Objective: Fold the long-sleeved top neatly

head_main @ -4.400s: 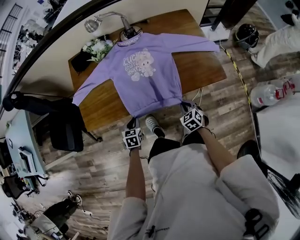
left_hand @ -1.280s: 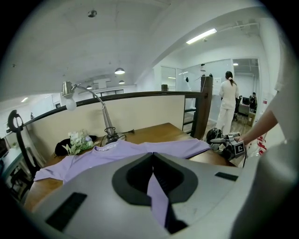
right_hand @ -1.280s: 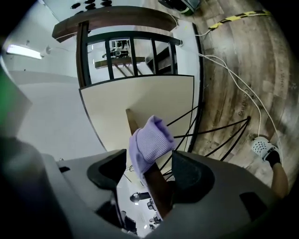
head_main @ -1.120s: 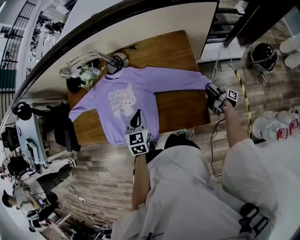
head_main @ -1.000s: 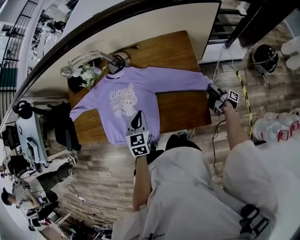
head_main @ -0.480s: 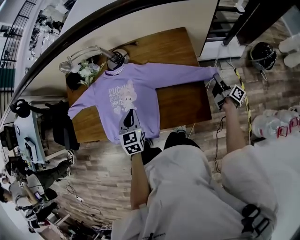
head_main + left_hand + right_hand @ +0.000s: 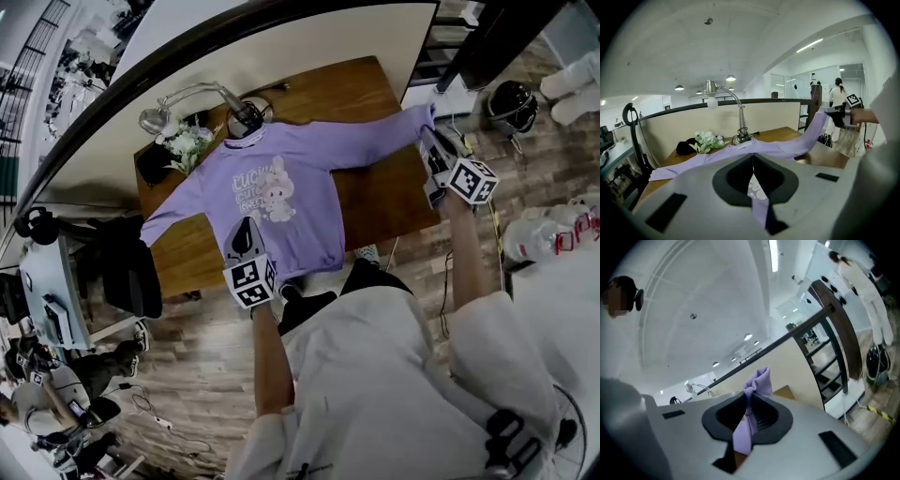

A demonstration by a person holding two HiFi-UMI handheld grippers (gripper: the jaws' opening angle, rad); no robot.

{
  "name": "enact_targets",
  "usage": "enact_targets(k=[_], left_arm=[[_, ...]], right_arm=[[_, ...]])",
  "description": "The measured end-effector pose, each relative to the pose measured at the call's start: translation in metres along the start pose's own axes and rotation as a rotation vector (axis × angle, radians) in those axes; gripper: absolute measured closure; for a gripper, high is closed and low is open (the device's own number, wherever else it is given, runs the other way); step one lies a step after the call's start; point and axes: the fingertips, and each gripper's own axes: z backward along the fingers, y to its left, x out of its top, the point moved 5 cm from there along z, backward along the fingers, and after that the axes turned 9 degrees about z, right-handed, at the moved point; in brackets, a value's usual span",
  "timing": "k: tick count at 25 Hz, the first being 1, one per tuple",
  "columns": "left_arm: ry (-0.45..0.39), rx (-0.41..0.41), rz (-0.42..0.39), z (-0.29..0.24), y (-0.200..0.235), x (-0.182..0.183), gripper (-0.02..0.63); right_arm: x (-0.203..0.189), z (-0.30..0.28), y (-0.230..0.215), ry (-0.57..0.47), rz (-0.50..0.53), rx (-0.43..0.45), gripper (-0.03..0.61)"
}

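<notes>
A purple long-sleeved top (image 7: 281,197) with a cartoon print lies face up on the wooden table (image 7: 384,202). My left gripper (image 7: 242,230) is at the near hem, shut on a fold of the purple fabric (image 7: 757,206) that runs between its jaws. My right gripper (image 7: 429,131) is at the table's right end, shut on the cuff (image 7: 757,383) of the right sleeve. That sleeve (image 7: 813,133) rises off the table from the shoulder up to the gripper. The other sleeve (image 7: 173,211) lies flat toward the left edge.
A desk lamp (image 7: 187,98), a bunch of white flowers (image 7: 187,145) and a dark object (image 7: 155,164) stand at the table's far left. A black chair (image 7: 122,272) is left of the table. A helmet (image 7: 511,105) and water bottles (image 7: 553,230) lie on the floor at right.
My right gripper has shut on the sleeve cuff, rolled, and lifted it off the table. My left gripper has shifted left along the hem, still shut.
</notes>
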Motion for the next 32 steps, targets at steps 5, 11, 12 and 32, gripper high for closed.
enact_targets(k=[5, 11, 12, 32], left_arm=[[-0.005, -0.043, -0.001, 0.017, 0.064, -0.001, 0.591], [-0.003, -0.086, 0.002, 0.028, 0.140, -0.005, 0.591], [-0.003, -0.092, 0.003, 0.028, 0.151, -0.005, 0.591], [0.062, -0.136, 0.075, 0.019, 0.323, -0.047, 0.591]], right_arm=[[0.022, -0.025, 0.101, -0.027, 0.194, 0.004, 0.536], [0.017, -0.072, 0.212, -0.005, 0.354, 0.009, 0.534], [0.014, -0.080, 0.228, -0.004, 0.377, 0.004, 0.535], [-0.162, -0.249, 0.454, 0.358, 0.730, 0.073, 0.534]])
